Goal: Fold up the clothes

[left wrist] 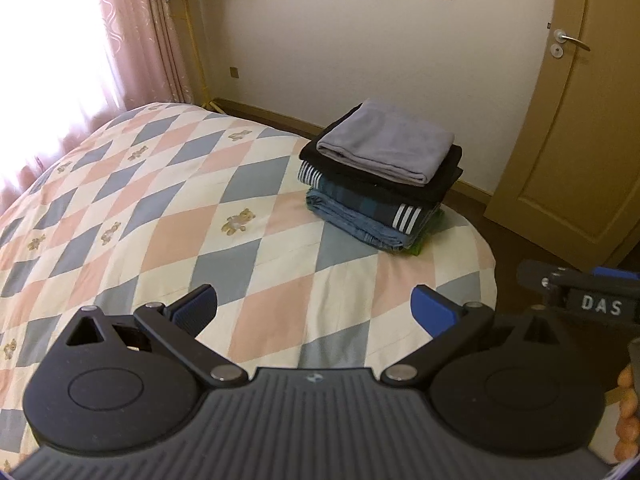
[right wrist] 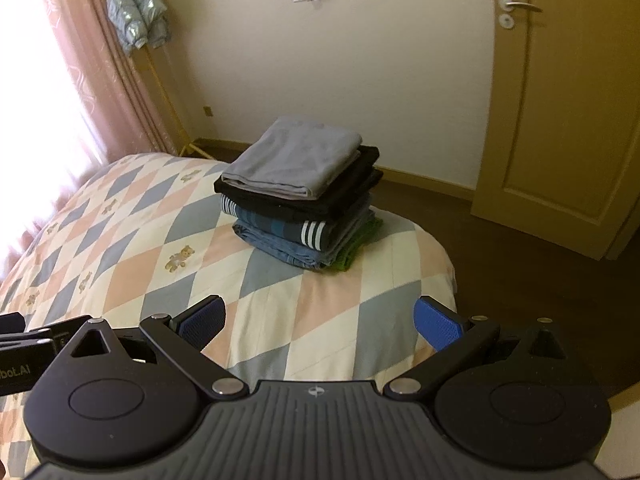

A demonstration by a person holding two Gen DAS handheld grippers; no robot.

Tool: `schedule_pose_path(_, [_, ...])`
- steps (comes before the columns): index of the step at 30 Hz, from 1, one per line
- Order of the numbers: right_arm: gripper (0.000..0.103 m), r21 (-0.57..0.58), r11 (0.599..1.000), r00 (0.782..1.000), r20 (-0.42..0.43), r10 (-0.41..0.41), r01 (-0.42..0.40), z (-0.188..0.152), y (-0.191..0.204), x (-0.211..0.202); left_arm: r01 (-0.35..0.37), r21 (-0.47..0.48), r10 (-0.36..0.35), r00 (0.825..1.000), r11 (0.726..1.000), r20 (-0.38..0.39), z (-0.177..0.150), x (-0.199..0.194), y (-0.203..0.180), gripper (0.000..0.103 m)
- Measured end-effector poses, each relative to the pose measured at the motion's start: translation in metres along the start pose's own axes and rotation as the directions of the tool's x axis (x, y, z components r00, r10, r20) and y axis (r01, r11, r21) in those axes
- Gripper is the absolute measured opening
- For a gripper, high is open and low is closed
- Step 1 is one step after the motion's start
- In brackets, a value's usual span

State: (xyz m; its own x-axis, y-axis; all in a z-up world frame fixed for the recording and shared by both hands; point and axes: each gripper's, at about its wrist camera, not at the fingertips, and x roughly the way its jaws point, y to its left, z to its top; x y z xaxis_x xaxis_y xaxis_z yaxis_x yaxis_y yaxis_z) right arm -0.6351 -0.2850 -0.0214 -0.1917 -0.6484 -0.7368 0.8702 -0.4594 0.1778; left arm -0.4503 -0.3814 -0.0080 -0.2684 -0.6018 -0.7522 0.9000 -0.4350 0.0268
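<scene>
Left gripper (left wrist: 314, 312) is being held with its blue pads spread wide, nothing between them. Right gripper (right wrist: 320, 322) is likewise being held apart and empty, above the checked quilt (right wrist: 132, 240). The stack of folded clothes (right wrist: 300, 196) is being seen ahead of both grippers, well apart from them, resting on the quilt's far corner, with a grey garment (left wrist: 386, 140) lying on top.

Quilt (left wrist: 168, 208) pink-blue-cream diamonds; top garment (left wrist: 390, 140) grey — claw pads (right wrist: 436, 322) blue.
</scene>
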Motion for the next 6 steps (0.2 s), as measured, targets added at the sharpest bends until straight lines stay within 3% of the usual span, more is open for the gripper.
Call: schedule_pose_path(6, [0.103,-0.024,1.000,1.000,-0.026,0.014,-0.014,0.024,-0.013,0.028,-0.001,-0.054,0.001,1.000,0.999,0.002,0.012,0.018,-0.008,0.102])
